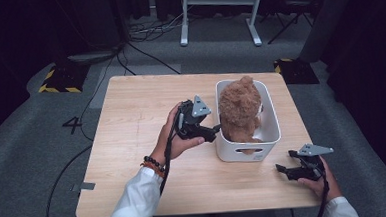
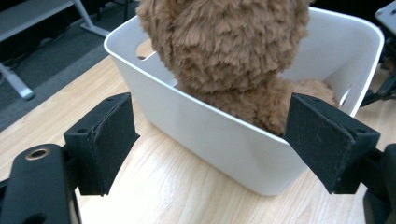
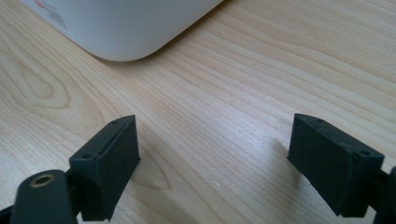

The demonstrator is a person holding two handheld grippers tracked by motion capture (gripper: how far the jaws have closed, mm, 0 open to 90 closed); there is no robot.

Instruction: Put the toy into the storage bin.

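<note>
Our left gripper, jaws spread, hangs beside the bin; nudging it could topple the teddy bear.

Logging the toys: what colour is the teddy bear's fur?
Light brown; the teddy bear shows best in the left gripper view.

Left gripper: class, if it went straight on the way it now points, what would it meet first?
Most likely the near side wall of the white bin, just ahead of the open left gripper; the brown plush bear sits behind that wall, inside the bin.
</note>
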